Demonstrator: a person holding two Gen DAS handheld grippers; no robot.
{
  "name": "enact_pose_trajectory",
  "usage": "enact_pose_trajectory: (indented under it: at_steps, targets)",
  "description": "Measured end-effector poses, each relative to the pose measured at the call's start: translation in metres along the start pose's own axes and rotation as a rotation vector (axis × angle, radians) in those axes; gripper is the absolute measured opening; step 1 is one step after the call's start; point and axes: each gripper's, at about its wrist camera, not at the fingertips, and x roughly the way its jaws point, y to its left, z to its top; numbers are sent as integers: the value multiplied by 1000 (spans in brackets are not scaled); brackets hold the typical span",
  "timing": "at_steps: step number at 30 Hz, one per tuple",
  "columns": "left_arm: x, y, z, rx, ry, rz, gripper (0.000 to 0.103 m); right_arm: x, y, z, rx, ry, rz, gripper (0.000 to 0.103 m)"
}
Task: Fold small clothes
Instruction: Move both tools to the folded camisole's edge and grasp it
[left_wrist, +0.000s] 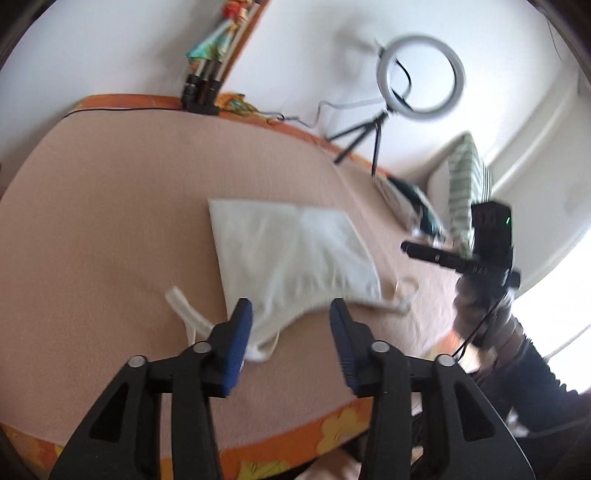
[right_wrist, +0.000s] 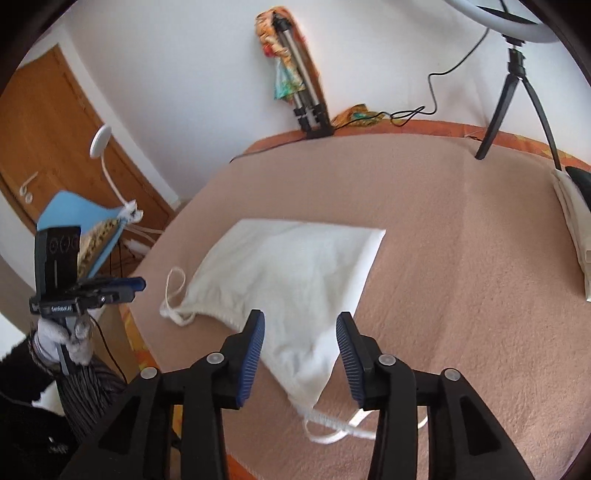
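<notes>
Here the white top (right_wrist: 295, 273) lies folded on the peach blanket (right_wrist: 461, 258), both the left gripper (left_wrist: 291, 314) and right gripper (right_wrist: 301, 328) released above its strap edge, seemingly not touching.

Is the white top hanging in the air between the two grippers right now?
No, the white top lies flat on the pink blanket, and the right gripper stands open above its near edge.

Home bedroom: blanketed bed (right_wrist: 443, 221), wooden door (right_wrist: 55, 129).
</notes>
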Motion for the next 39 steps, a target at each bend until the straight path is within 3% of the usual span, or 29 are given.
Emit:
enact_pose_trajectory:
  at_steps: [2,8,11,14,17,23,27,30,33,35,38,39]
  targets:
    - [10,12,7,-70,-3,-20,44,6,-17,9,90,-34,17,62]
    - [46,59,12,-310,62,-121,45,38,-59,22,293,-2,101,62]
    - [57,76,10,-383,98,-96,45,50,-73,23,384,0,145,62]
    - [63,72,4,-369,163,-100,45,59,-81,27,427,6,142,61]
    - [55,65,-4,-330,167,-95,45,66,-85,29,434,25,156,60]
    - [57,54,-17,-328,172,-181,45,81,-90,28,458,47,249,57]
    - [66,54,-10,-338,175,-219,45,92,-88,27,458,67,296,39]
    - [69,49,-5,-309,166,-206,45,97,-81,27,428,70,295,36]
    - [74,40,0,-249,160,-165,39,103,-77,27,408,76,303,27]
    - [77,38,1,-236,161,-140,24,106,-76,27,407,77,304,25]
    - [79,34,0,-206,159,-109,18,107,-73,27,400,76,287,25]
    - [79,32,0,-185,158,-91,17,107,-71,27,391,74,273,21]
